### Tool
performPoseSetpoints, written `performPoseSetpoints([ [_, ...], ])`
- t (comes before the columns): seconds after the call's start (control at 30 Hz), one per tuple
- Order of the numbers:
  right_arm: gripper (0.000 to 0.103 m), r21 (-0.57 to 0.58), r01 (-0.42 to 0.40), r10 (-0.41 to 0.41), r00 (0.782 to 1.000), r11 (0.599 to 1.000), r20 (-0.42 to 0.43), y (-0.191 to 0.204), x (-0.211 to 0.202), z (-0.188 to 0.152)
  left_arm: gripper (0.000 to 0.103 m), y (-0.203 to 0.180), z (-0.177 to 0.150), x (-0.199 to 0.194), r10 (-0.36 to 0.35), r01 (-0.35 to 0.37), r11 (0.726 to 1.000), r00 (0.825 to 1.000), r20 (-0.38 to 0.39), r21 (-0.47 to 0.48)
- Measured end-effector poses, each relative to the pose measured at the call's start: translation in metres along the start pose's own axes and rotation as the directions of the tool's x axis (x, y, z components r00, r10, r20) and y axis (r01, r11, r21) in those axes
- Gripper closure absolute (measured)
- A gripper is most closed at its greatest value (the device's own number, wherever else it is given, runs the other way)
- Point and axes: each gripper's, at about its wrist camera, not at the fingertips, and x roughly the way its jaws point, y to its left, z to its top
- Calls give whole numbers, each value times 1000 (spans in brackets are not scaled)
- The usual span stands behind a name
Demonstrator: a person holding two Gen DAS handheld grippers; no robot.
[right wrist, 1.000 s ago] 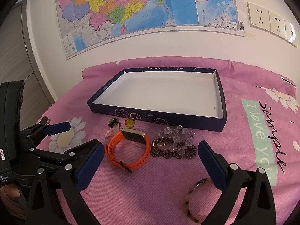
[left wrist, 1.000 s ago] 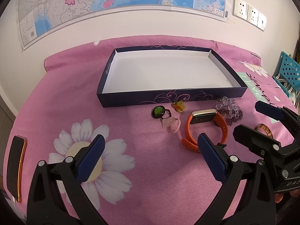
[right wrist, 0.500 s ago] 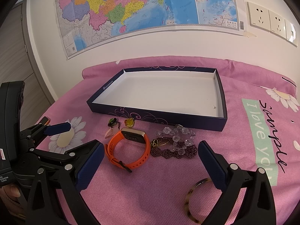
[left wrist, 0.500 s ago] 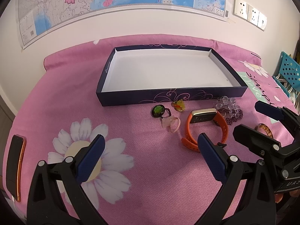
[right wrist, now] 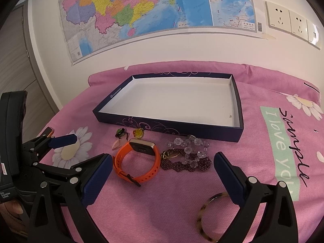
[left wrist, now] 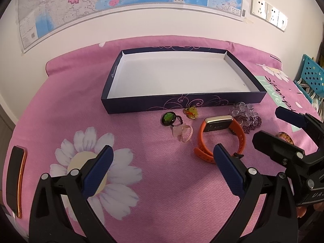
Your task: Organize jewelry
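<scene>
Both grippers spread, empty: left gripper, right gripper. Orange watch on bed, just before box front wall. Light, springy strap; likely pinch across band, not smooth face.

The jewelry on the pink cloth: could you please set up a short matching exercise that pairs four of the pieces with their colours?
Column one:
1. watch
2. beaded bracelet
3. bangle
4. round-stone ring

Column two:
A. green
B. dark purple
C. orange
D. mottled brown and cream

Pairs: 1-C, 2-B, 3-D, 4-A
</scene>
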Motion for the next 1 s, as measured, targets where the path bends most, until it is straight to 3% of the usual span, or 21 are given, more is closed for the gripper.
performPoseSetpoints([
  [0.67, 7, 11, 10, -10, 1000, 1000, 2, -10, -4, 2, 6, -1, 4, 3, -13, 13, 1000, 1000, -12, 4],
  [1.0, 7, 47, 43, -42, 999, 998, -31, -38, -10, -6, 6, -1, 2, 6, -28, 28, 1000, 999, -26, 13],
])
